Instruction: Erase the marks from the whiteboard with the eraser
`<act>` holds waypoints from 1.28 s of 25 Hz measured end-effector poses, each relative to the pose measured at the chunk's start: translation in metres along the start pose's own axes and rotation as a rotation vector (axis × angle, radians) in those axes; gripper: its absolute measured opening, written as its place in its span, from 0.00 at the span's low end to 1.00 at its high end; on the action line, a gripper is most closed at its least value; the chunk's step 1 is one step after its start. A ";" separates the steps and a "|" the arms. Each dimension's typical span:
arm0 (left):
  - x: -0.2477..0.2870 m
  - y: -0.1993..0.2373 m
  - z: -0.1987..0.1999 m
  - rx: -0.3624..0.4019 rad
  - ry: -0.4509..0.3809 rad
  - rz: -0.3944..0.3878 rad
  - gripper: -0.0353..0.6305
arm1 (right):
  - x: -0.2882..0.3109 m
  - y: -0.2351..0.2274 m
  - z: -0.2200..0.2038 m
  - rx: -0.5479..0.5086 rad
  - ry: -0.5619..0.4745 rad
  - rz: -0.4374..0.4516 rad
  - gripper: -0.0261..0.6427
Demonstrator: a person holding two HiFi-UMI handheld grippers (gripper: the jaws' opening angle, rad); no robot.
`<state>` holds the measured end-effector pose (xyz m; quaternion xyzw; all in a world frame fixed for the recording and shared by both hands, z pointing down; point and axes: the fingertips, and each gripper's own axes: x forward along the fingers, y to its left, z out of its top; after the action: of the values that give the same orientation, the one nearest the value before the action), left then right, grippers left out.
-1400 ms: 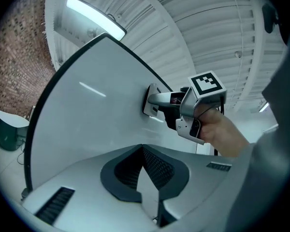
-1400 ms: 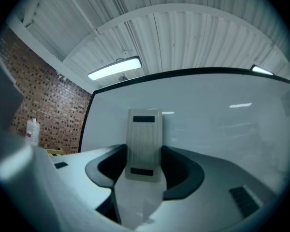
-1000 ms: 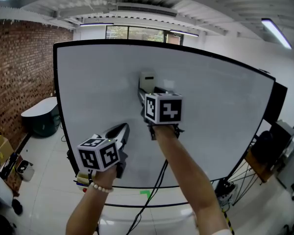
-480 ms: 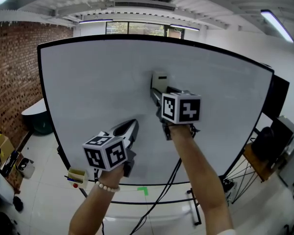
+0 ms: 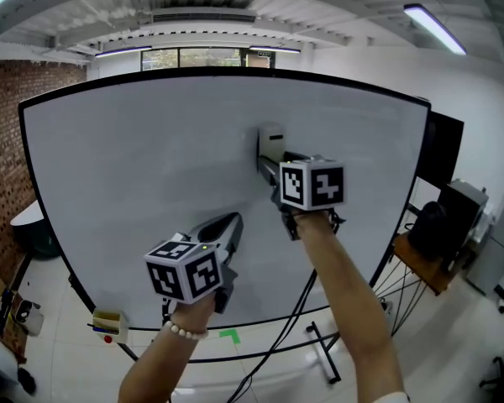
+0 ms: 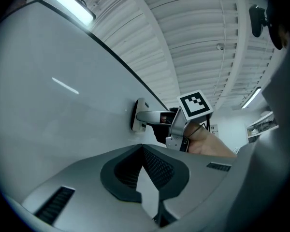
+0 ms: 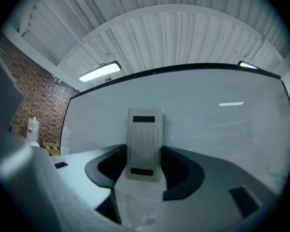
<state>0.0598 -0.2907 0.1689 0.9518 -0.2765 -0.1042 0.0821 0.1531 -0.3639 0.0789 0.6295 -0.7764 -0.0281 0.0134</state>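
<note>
Indoors, under a ribbed white ceiling with a strip light (image 5: 433, 28), brick wall (image 5: 13, 91) at far left. Filling most of the head view: the whiteboard (image 5: 134, 183) on its stand, upright, grey-white and, as far as can be told, bare of any marks. Pressed flat against it, a little right of the middle and in the upper half: the eraser (image 5: 271, 141), pale, ribbed, standing on end. Clamped at both long sides by the fingers of the right gripper (image 7: 144, 164), pads tight on the casing, plain in the right gripper view. Lower and to the left, near the board but not seen touching it: the left gripper (image 6: 142, 148), fingers closed together on nothing, idle.

Changed over the last second, to judge by the board's edges: eraser carried rightward across the surface, from just left of the middle to right of it, at much the same height. More of the board's left part now in sight, along with a small yellow tray (image 5: 109, 320) by its lower left corner. Left gripper trailing along below, same posture throughout.

Meaning for the task, by judgement only: a sideways wiping stroke under way over a surface already looking clean. Probably late in the job, perhaps finished; no ruling out faint traces too slight for these views. Worth watching: flat contact and a firm hold through the rest of the stroke.
</note>
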 end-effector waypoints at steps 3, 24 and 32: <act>0.032 -0.020 -0.014 -0.010 0.011 -0.018 0.03 | -0.012 -0.035 -0.002 0.000 -0.001 -0.001 0.41; 0.237 -0.165 -0.085 -0.026 0.003 -0.053 0.03 | -0.096 -0.290 -0.004 -0.028 -0.009 0.010 0.42; 0.282 -0.202 -0.096 -0.006 0.005 -0.056 0.03 | -0.124 -0.378 -0.011 -0.009 -0.005 -0.033 0.41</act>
<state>0.4183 -0.2662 0.1751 0.9592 -0.2490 -0.1051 0.0827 0.5483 -0.3207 0.0692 0.6420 -0.7659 -0.0334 0.0138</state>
